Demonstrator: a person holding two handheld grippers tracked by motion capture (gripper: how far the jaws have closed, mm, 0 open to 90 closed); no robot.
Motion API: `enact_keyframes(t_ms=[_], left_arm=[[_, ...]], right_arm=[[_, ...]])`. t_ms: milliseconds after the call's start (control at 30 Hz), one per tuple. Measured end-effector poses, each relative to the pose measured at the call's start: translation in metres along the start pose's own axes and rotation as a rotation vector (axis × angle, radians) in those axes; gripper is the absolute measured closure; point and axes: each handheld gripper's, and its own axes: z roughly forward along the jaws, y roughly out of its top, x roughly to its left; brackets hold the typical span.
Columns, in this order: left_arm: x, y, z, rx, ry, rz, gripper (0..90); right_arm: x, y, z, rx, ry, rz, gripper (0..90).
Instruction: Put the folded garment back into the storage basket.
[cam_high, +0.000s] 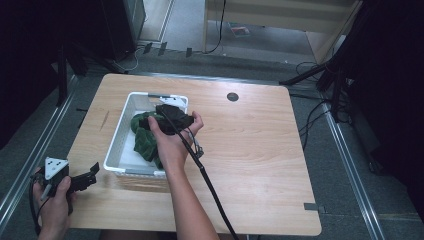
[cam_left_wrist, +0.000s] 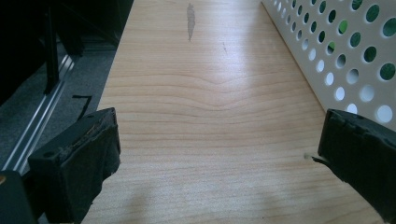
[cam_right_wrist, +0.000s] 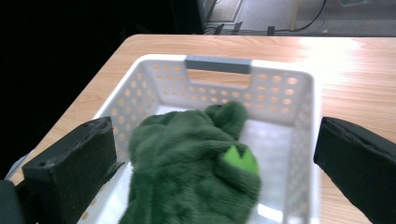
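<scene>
Two padded fingers (cam_right_wrist: 70, 163) of the right gripper (cam_high: 172, 119) stand spread wide, empty, either side of the green plush toy (cam_right_wrist: 191, 163), which lies inside the white perforated basket (cam_right_wrist: 299, 93); that spacing suggests a grab being lined up. Over by the basket's outer wall, the left gripper (cam_high: 75, 177) rests low above the desk (cam_left_wrist: 210, 93), its fingers (cam_left_wrist: 79, 158) likewise parted and holding nothing, probably kept clear so the right hand (cam_high: 172, 145) has room.

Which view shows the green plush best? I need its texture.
The right gripper view: the green plush lies close, fur and a bright patch clear. The high view has it partly behind the hand; the left gripper view gives green glimpses through basket holes.
</scene>
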Motion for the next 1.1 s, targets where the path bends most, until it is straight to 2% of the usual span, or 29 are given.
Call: enact_keyframes(t_ms=[200, 567, 833, 1100], left_arm=[[0.000, 0.000, 0.000, 0.001, -0.004, -0.004, 0.0], [0.000, 0.000, 0.000, 0.003, -0.002, 0.000, 0.0], [0.000, 0.000, 0.000, 0.004, -0.001, 0.001, 0.0], [0.000, 0.000, 0.000, 0.003, -0.005, -0.001, 0.0]], right_arm=[[-0.023, -0.002, -0.012, -0.021, -0.043, -0.011, 0.0], [-0.070, -0.009, -0.032, -0.033, -0.113, 0.012, 0.0], [-0.097, -0.015, -0.043, -0.046, -0.150, 0.036, 0.0], [-0.119, -0.025, -0.050, -0.043, -0.183, 0.047, 0.0]])
